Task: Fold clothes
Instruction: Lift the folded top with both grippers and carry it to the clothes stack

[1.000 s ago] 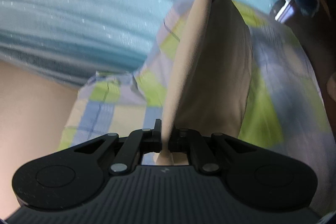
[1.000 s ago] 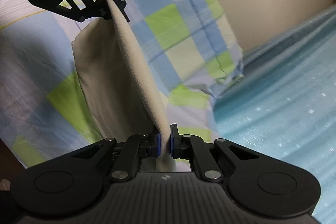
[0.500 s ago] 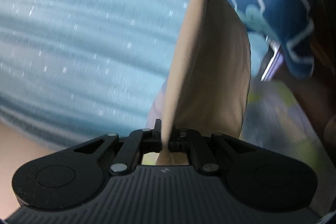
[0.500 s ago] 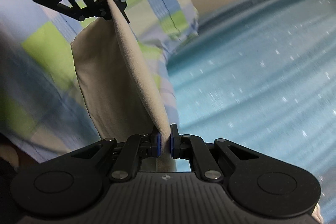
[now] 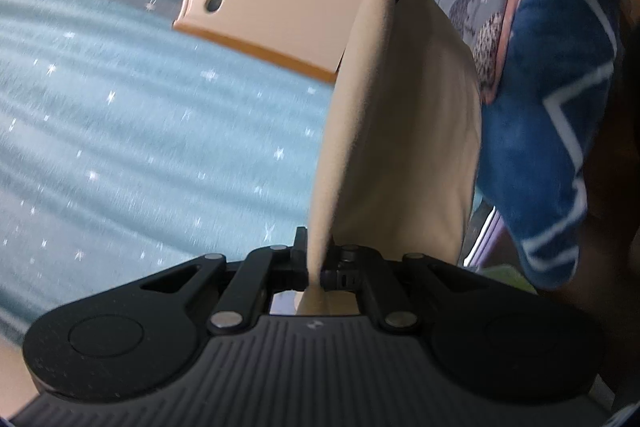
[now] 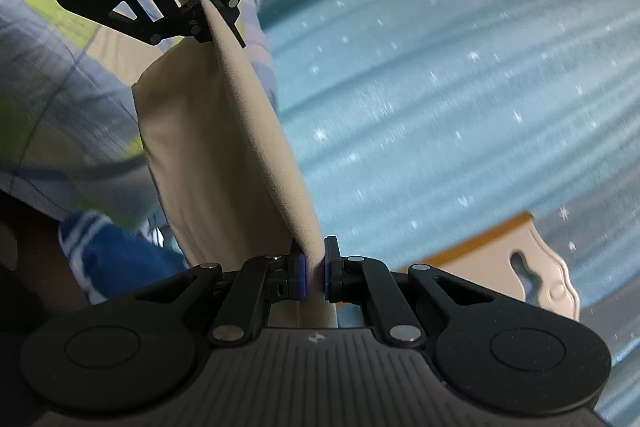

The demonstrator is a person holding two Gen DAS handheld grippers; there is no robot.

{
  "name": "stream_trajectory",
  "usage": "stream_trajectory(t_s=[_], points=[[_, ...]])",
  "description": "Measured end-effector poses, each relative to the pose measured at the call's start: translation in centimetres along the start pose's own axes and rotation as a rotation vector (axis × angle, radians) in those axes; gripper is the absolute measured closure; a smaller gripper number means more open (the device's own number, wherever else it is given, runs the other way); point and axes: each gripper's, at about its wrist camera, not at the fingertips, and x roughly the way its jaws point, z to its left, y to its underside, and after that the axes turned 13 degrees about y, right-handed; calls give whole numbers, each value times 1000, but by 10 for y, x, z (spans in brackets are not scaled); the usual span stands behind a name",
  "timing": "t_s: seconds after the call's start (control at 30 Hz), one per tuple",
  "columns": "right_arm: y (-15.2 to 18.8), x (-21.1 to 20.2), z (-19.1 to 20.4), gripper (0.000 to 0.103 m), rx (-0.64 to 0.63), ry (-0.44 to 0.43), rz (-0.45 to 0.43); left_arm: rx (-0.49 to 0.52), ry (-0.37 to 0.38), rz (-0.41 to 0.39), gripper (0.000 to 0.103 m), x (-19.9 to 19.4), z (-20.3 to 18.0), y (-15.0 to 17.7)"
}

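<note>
Cloth (image 5: 404, 131) stretched taut between left gripper (image 5: 318, 267) and right gripper (image 6: 315, 269), both sets of fingers clamped on its top edge; body hangs above bed (image 5: 140, 131).

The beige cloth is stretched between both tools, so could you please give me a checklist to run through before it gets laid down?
1. Left tool shut on the beige cloth: ok.
2. Right tool shut on the cloth's other end: ok.
3. Top edge taut between the tools, rest hanging free: ok.
4. Teal bedspread under the cloth: bare where visible, ok.
5. Cream board lying on the bedspread beside the drop zone: cannot tell whether it will interfere.
6. Cloth's lower hem flat, not bunched: cannot tell, hidden.
</note>
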Motion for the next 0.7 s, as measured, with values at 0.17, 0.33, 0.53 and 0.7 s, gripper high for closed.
stream_trajectory(t_s=[0.17,0.33,0.53,0.7], points=[[22,5,-11,97,14,19,47,24,13,-35,100,13,4,-16],[41,8,-17,97,32,31,90,50,33,-58,100,27,3,-30],[56,11,-16,97,50,29,128,58,57,-77,100,38,-3,-40],[67,3,-14,97,64,26,157,39,100,-123,99,31,-7,-49]])
